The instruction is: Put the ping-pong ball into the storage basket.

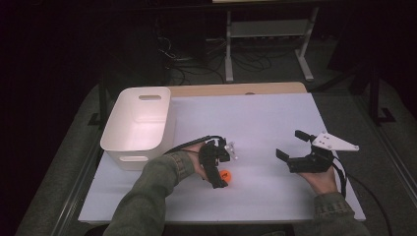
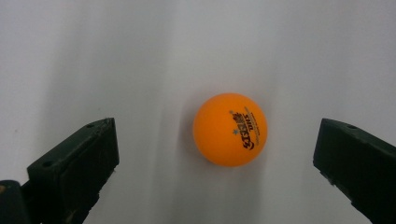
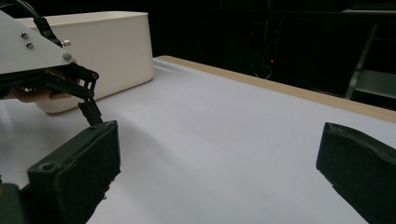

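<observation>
Fingers [image 2: 74, 163] of the left gripper [image 2: 217, 161] are standing apart, flanking one orange DHS-printed ball [image 2: 230, 129]; right gripper [image 3: 219, 172] is gaping too, facing one white bin [image 3: 107, 51].

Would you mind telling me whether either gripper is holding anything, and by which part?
Nothing is held. The left gripper is open around the small orange ball without touching it; the right gripper is open over the bare white table.
</observation>
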